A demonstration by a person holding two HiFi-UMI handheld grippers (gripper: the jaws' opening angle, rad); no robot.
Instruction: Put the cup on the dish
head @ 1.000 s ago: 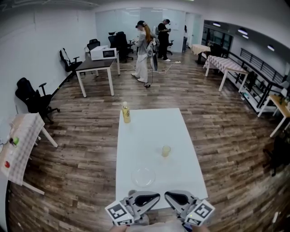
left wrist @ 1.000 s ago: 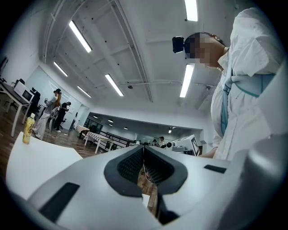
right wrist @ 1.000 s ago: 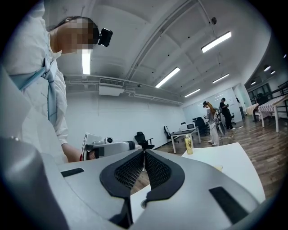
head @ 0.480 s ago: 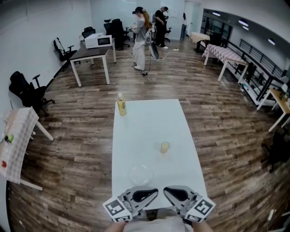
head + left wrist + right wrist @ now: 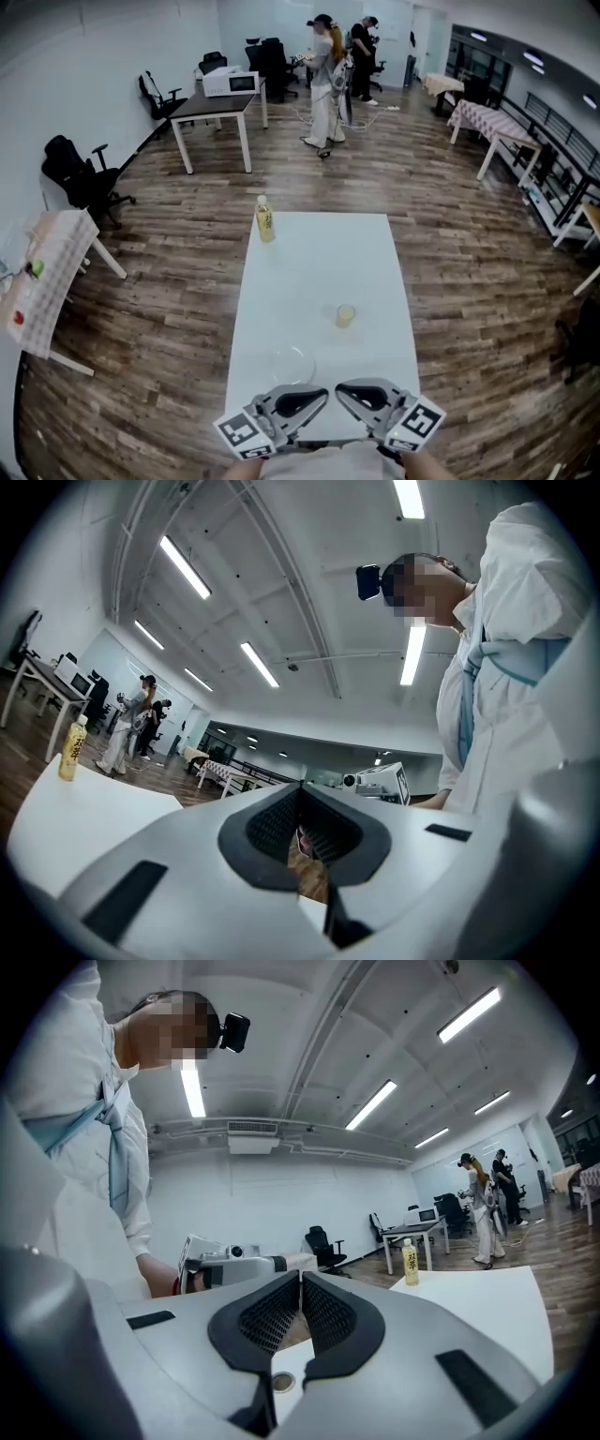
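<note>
A small yellowish cup (image 5: pixel 345 315) stands on the white table (image 5: pixel 319 262), right of its middle. A clear glass dish (image 5: pixel 292 365) lies nearer to me and a little left, apart from the cup. Both grippers are held low at the table's near edge, tips turned toward each other. My left gripper (image 5: pixel 323 397) is shut with nothing between its pads (image 5: pixel 300 829). My right gripper (image 5: pixel 340 394) is shut too and empty, seen also in its own view as right gripper (image 5: pixel 300 1309). Neither touches the cup or dish.
A yellow drink bottle (image 5: pixel 265 219) stands at the table's far left corner. Wood floor surrounds the table. Two people (image 5: pixel 325 80) stand far back near a desk with a microwave (image 5: pixel 231 83). Office chairs (image 5: pixel 80 181) line the left wall; a checked-cloth table (image 5: pixel 42 281) is at left.
The head view has shifted, so the table and room slide slightly in the picture. Both grippers stay shut at the near edge. The cup, dish and bottle have not moved on the table.
</note>
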